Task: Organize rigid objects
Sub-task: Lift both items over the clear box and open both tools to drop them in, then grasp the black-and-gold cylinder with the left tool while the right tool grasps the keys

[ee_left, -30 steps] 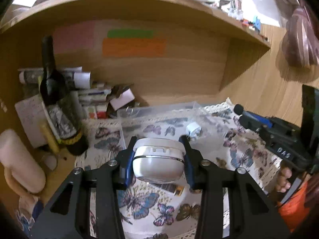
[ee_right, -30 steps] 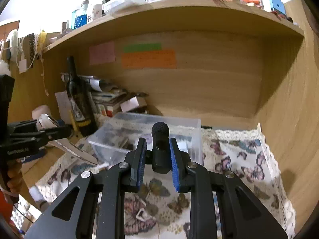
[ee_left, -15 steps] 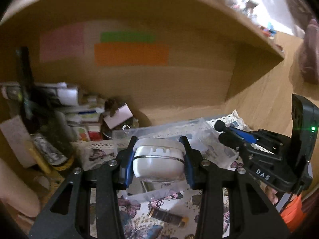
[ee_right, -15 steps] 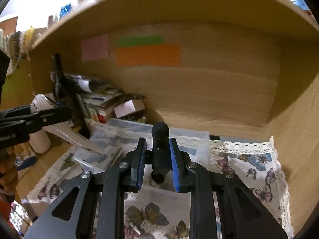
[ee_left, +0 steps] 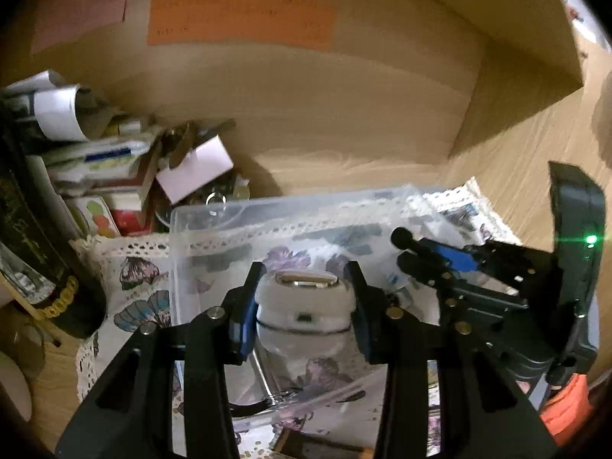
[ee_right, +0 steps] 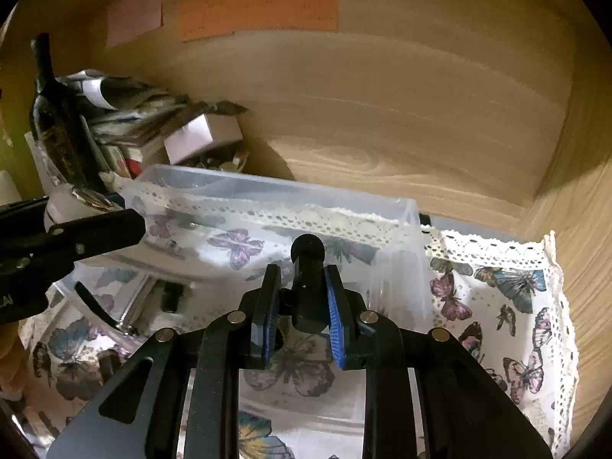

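A white rounded case [ee_left: 302,313] sits between the blue pads of my left gripper [ee_left: 305,271], which is shut on it above the inside of a clear plastic bin [ee_left: 267,206]. My right gripper [ee_right: 302,269] is shut on a black ball-headed rod [ee_right: 308,260], also over the bin [ee_right: 275,187], near its right end. Each gripper shows in the other's view: the right gripper [ee_left: 411,248] with the rod at the right, the left gripper [ee_right: 76,210] with the case [ee_right: 61,204] at the left.
A dark wine bottle [ee_left: 34,248] and a pile of boxes and papers [ee_left: 114,160] stand left of the bin. A metal tool with a black handle [ee_right: 114,313] lies inside it. The butterfly cloth [ee_right: 497,306] covers the desk under a wooden shelf.
Both grippers have moved forward and down under the shelf, from in front of the bin to over it. Each keeps its hold on its object.
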